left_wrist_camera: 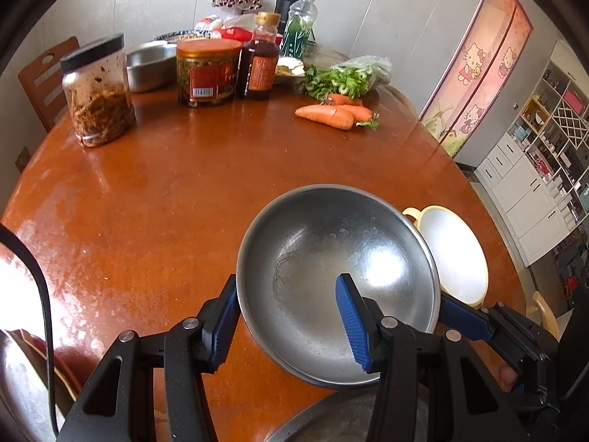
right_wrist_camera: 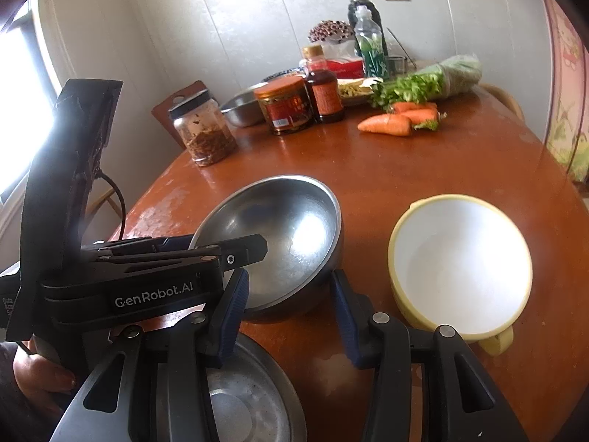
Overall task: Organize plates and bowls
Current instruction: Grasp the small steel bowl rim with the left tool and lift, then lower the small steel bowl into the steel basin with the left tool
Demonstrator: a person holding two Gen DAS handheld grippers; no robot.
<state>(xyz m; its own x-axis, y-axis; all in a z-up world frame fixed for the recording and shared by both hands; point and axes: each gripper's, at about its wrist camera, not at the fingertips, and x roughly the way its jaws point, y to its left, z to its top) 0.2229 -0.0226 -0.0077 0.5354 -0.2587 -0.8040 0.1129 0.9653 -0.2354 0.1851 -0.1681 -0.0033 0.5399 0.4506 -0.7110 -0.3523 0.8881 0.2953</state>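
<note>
A: Left hand-held gripper (left_wrist_camera: 291, 320) is spread wide around the steel bowl (left_wrist_camera: 331, 276), one blue finger (left_wrist_camera: 353, 320) inside the bowl, the other finger outside the near-left wall. I can't call it a firm grip; the jaws stand open, with the rim between them.

B: And the bowl is tilted, its mouth turned toward the left camera. From the right wrist view the same steel bowl (right_wrist_camera: 291, 235) sits near the worktop's (right_wrist_camera: 405, 169) front edge, with the left tool's black body across its left rim.

A: Right hand-held gripper (right_wrist_camera: 291, 313)?

B: Released, nothing between its fingers. It hangs just in front of the steel bowl, fingers apart on either side of the bowl's near wall.

A: Beside it on the right, the yellow-rimmed white bowl (right_wrist_camera: 460, 261), upright on the worktop, handle toward the camera. In the left view that yellow-rimmed white bowl (left_wrist_camera: 456, 254) peeks out behind the steel one.

B: Below the grippers, a flat steel plate (right_wrist_camera: 250, 405) at the front edge.

A: Far side: carrots (left_wrist_camera: 331, 112), bagged greens (left_wrist_camera: 349, 75), a black-lidded jar (left_wrist_camera: 97, 92), an orange-lidded jar (left_wrist_camera: 208, 73), a sauce bottle (left_wrist_camera: 259, 60) and another steel basin (left_wrist_camera: 151, 64).
</note>
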